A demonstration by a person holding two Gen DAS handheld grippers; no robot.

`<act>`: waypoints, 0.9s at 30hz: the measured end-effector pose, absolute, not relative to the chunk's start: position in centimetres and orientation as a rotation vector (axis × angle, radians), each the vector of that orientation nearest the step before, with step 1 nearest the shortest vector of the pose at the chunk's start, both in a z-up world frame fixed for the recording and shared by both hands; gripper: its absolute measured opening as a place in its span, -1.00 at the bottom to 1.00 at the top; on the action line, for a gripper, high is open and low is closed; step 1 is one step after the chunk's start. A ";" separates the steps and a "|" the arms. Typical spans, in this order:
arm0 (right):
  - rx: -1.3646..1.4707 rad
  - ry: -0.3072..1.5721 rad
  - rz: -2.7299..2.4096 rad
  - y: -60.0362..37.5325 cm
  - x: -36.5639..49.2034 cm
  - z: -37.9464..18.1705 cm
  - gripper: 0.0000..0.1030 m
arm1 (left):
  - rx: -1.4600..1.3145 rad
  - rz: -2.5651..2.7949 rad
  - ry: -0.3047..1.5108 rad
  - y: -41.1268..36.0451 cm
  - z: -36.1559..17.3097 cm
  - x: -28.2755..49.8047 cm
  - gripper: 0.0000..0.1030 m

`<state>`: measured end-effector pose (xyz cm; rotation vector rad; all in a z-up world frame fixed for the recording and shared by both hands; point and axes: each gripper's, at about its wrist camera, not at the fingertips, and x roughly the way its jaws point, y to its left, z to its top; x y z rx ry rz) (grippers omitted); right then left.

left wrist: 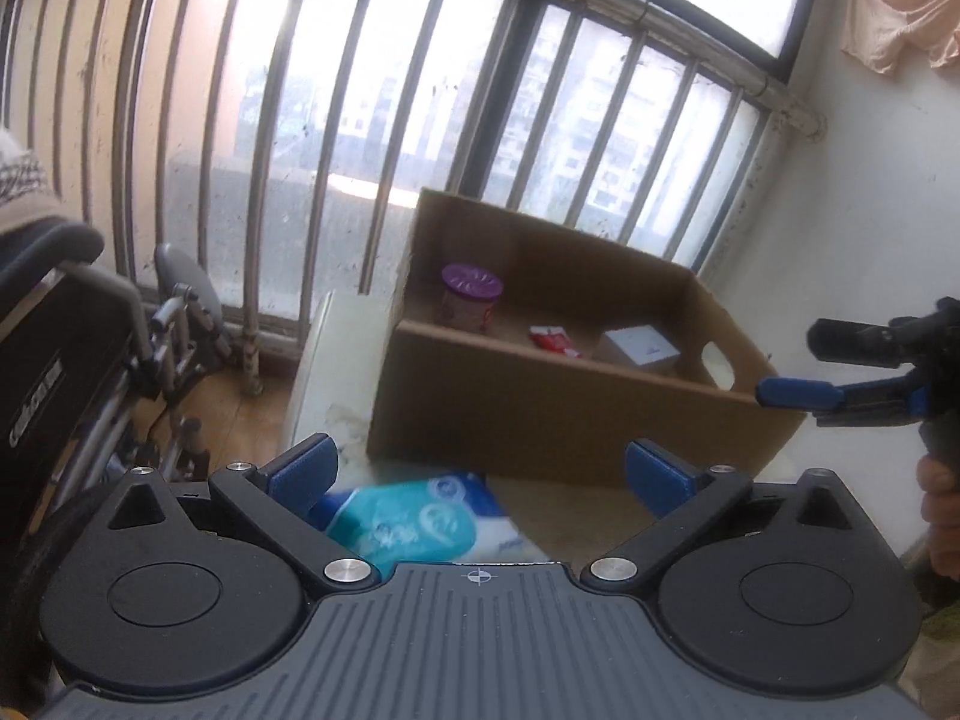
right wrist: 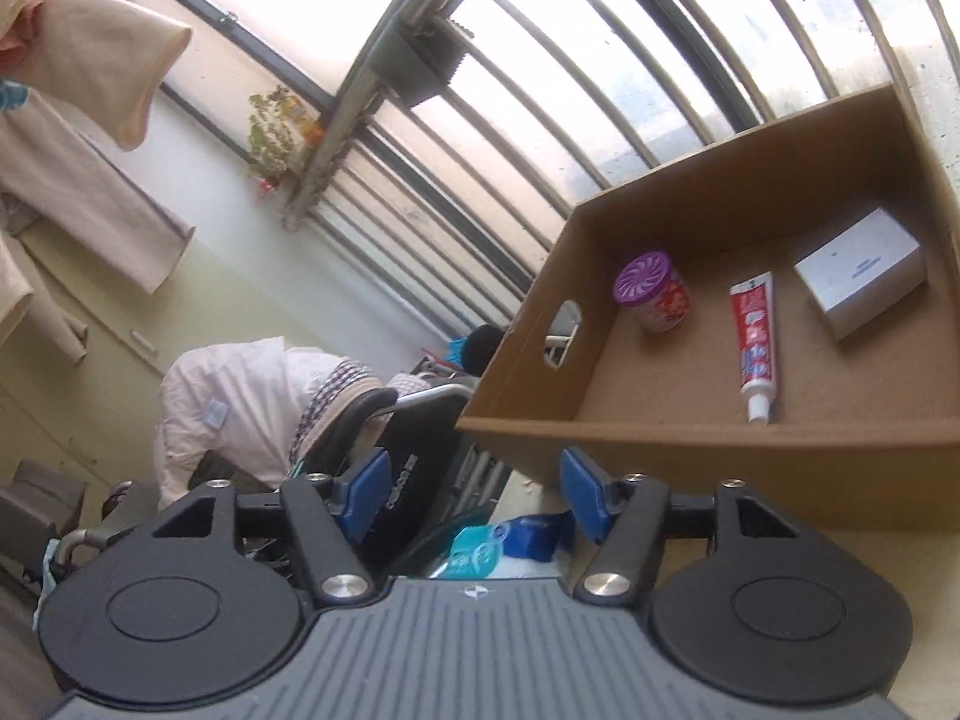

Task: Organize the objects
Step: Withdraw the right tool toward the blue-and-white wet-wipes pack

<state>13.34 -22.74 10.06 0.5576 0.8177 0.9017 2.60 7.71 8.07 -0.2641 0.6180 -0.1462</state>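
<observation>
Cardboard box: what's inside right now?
Cardboard box holds a purple-lidded jar, a red toothpaste tube and a white box. Its near wall hides the front strip of the floor.

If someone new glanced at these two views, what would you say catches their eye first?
The open cardboard box on the table stands out, holding a purple-lidded jar, a red toothpaste tube lying flat and a small white box. In front of the box lies a teal and blue packet, between the open fingers of the left hand-held gripper. Behind everything, the barred window glares brightly.
</observation>
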 end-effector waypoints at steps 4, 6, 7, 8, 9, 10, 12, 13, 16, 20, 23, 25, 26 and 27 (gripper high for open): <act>0.564 0.842 0.929 -20.2 11.4 7.4 0.71 | -0.301 -0.114 0.670 8.9 5.7 1.2 0.99; 0.563 0.858 0.923 -18.7 11.3 6.3 0.82 | -0.319 -0.115 0.695 9.3 4.9 1.2 0.99; 0.559 0.875 0.908 -17.9 11.3 5.8 0.85 | -0.319 -0.114 0.703 9.5 4.5 1.3 0.99; 0.550 0.889 0.900 -17.1 11.5 5.3 0.86 | -0.313 -0.118 0.705 9.8 4.1 1.2 0.99; 0.548 0.901 0.894 -16.4 11.7 4.9 0.88 | -0.306 -0.121 0.710 9.8 3.9 1.4 0.99; 0.552 0.914 0.886 -15.7 11.9 4.4 0.90 | -0.301 -0.120 0.716 9.9 3.6 1.6 0.99; 0.552 0.943 0.866 -14.5 12.6 3.3 0.91 | -0.294 -0.130 0.729 10.1 2.8 1.6 0.99; 0.552 0.956 0.854 -13.9 12.8 2.8 0.92 | -0.296 -0.137 0.735 10.2 2.5 1.8 0.99; 0.555 0.990 0.833 -12.7 13.7 1.3 0.92 | -0.309 -0.163 0.748 10.5 1.6 2.3 0.99; 0.556 1.032 0.819 -11.3 14.9 -0.3 0.92 | -0.322 -0.186 0.766 10.8 0.7 3.3 0.99; 0.555 1.061 0.818 -10.4 15.7 -1.2 0.92 | -0.333 -0.206 0.776 10.9 0.2 4.0 0.99; 0.557 1.078 0.828 -9.9 16.0 -1.6 0.92 | -0.338 -0.218 0.782 10.9 -0.1 4.3 0.99; 0.559 1.084 0.836 -9.6 16.1 -1.7 0.92 | -0.340 -0.224 0.784 10.9 -0.2 4.4 0.99; 0.560 1.088 0.848 -9.3 16.2 -1.8 0.92 | -0.341 -0.229 0.784 10.8 -0.3 4.5 0.99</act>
